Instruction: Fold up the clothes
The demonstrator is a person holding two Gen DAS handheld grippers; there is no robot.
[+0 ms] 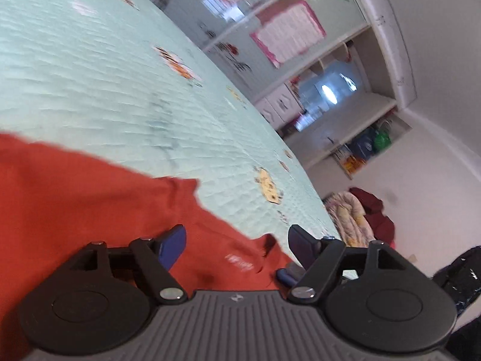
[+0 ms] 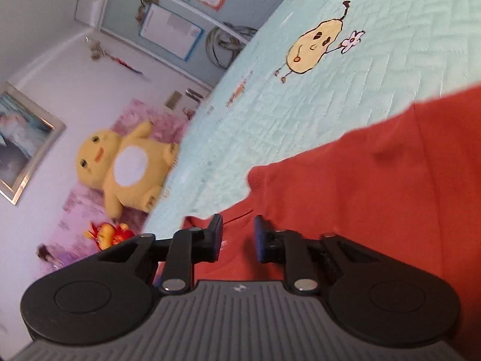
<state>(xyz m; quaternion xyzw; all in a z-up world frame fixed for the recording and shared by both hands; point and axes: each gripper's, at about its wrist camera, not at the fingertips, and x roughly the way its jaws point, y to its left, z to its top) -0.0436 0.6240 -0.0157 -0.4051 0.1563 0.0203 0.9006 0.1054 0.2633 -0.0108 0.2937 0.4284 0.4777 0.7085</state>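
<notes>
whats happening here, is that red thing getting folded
A person with a handheld gripper in each hand is working on a red garment spread on a pale green quilted bedspread. The left gripper sits over the cloth with its jaws wide apart, gripping nothing. The right gripper has its jaws only slightly apart over a fold of the cloth, not pressing on it. A yellow plush toy sits beyond the bed.

Bed covered by pale green quilted spread (image 1: 90, 69) with cartoon prints. White walls. Glass-fronted wardrobe (image 1: 270, 30) with posters, open shelves (image 1: 357, 126) beside. Yellow plush toy (image 2: 126, 165) at the headboard end — framed picture (image 2: 21, 144) on the wall.
</notes>
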